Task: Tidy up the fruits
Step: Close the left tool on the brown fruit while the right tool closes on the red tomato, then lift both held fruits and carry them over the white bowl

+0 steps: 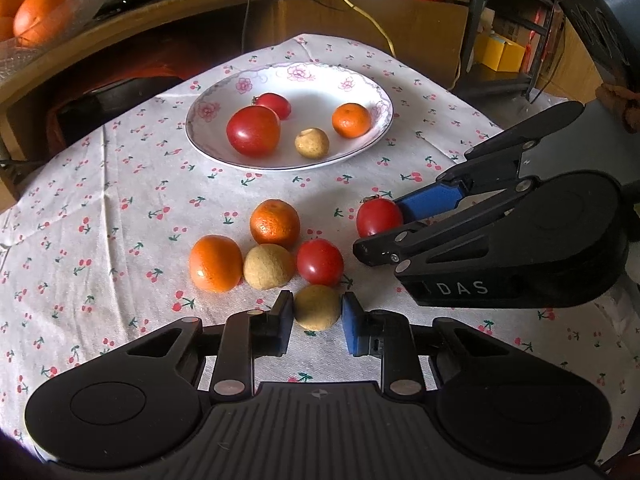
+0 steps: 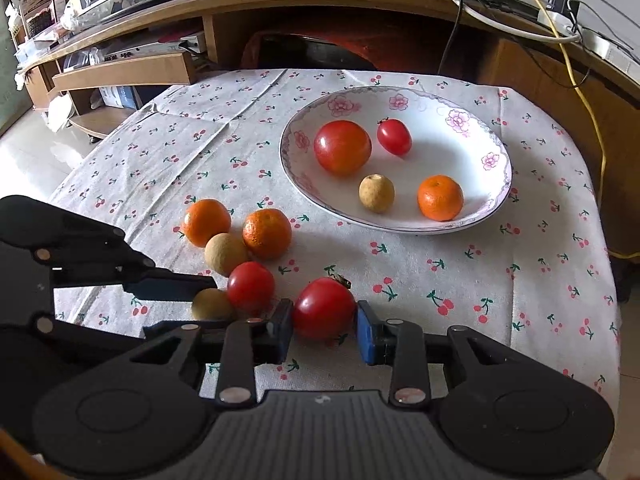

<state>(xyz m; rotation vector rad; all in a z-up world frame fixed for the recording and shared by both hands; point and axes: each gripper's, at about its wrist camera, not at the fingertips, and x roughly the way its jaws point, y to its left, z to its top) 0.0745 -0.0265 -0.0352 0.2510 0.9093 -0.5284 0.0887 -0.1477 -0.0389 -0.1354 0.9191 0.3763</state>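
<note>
A flowered white plate (image 1: 320, 88) (image 2: 440, 148) at the back of the cloth holds two tomatoes, a tan longan (image 1: 312, 143) and a mandarin (image 1: 351, 120). In front of it lie two mandarins (image 1: 275, 223) (image 1: 216, 263), a longan (image 1: 269, 266) and a tomato (image 1: 320, 261). My left gripper (image 1: 318, 314) (image 2: 206, 300) is shut on another tan longan (image 1: 316, 307) (image 2: 212, 304) that rests on the cloth. My right gripper (image 2: 324, 322) (image 1: 380, 226) is shut on a red tomato (image 2: 324, 307) (image 1: 378, 218), also low on the cloth.
The cherry-print cloth (image 2: 460, 272) covers a small table whose edges fall away on all sides. A wooden desk (image 2: 360, 0) with cables stands behind. On it sits a glass bowl of oranges (image 1: 36, 8). A cardboard box (image 1: 400, 28) stands at the back right.
</note>
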